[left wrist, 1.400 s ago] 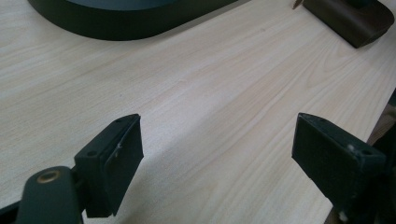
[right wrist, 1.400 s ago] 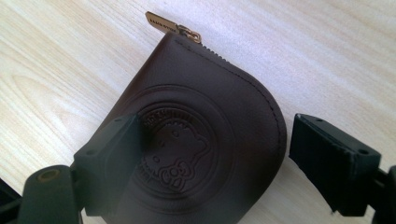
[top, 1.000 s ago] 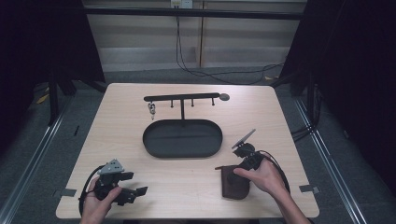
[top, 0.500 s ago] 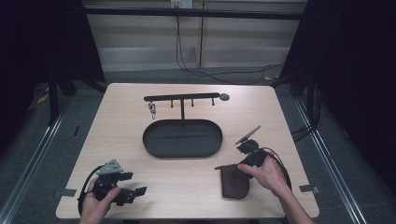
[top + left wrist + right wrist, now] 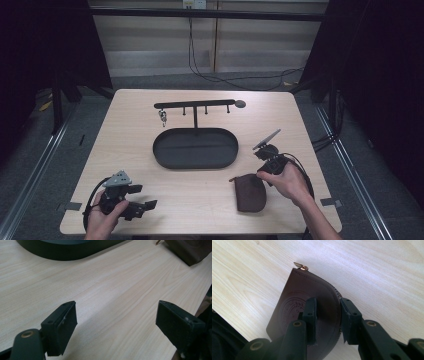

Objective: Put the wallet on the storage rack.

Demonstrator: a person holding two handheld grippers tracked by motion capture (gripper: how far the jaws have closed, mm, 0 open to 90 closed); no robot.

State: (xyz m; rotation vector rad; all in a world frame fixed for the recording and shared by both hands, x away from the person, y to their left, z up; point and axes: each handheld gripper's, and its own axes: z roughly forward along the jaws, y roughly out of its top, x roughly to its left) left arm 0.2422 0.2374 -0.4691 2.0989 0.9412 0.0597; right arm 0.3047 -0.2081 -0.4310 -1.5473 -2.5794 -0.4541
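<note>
A small dark brown leather pouch [image 5: 250,192] with a zip lies flat on the pale wooden table [image 5: 200,200], near the front edge on the right side. It sits just in front of the big black oval tray [image 5: 195,148], but does not touch it. In the right gripper view the pouch [image 5: 309,307] has a round stamped mark on it and a little gold zip pull [image 5: 300,265] at its far corner.

The right gripper [image 5: 263,172] is held in the person's right hand [image 5: 287,182] and sits at the pouch's right edge. Its jaws have just been closing. In the right gripper view, the right gripper [image 5: 327,315] has one jaw resting on top of the pouch and the other at the curved zip edge, with a slice of the pouch between them. The jaws look as if they pinch that edge.

The left gripper [image 5: 145,206] is in the person's left hand [image 5: 102,220] at the front left of the table, well apart from the pouch. In the left gripper view, the left gripper [image 5: 116,317] has its jaws spread wide with only bare wood between them.

Behind the tray stands a thin black metal rack [image 5: 197,106] with little hooks, and a small silver key thing [image 5: 162,117] hangs from one hook.
</note>
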